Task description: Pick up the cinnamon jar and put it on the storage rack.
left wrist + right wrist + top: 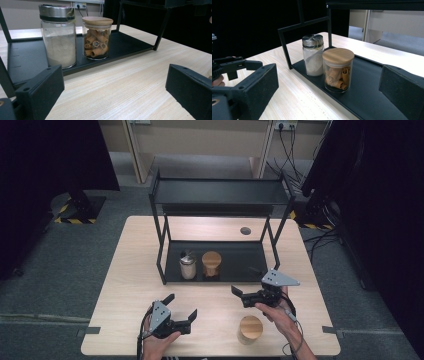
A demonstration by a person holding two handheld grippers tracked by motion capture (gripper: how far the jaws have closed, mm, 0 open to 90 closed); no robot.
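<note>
A glass jar of white powder with a metal lid (pixel 188 266) and a glass jar of rolled pasta with a wooden lid (pixel 211 264) stand side by side on the lower shelf of a black rack (pixel 235 262). A third wooden-lidded jar (pixel 250 329) stands on the table near the front edge. My left gripper (pixel 181 306) is open over bare table, in front of the rack. My right gripper (pixel 245 281) is open at the shelf's front edge, right of the jars. In the left gripper view the powder jar (pixel 58 37) and pasta jar (pixel 97 37) lie ahead of the open left gripper (pixel 112 95). From the open right gripper (pixel 328 97), the pasta jar (pixel 338 70) stands nearest, with the powder jar (pixel 313 55) behind.
The rack's upper shelf (pixel 222 192) overhangs the jars, and its thin black posts (pixel 161 245) stand at the corners. A round cable hole (pixel 245 230) sits in the wooden table (pixel 135 270) behind the rack. The left gripper (pixel 234 66) appears far off in the right gripper view.
</note>
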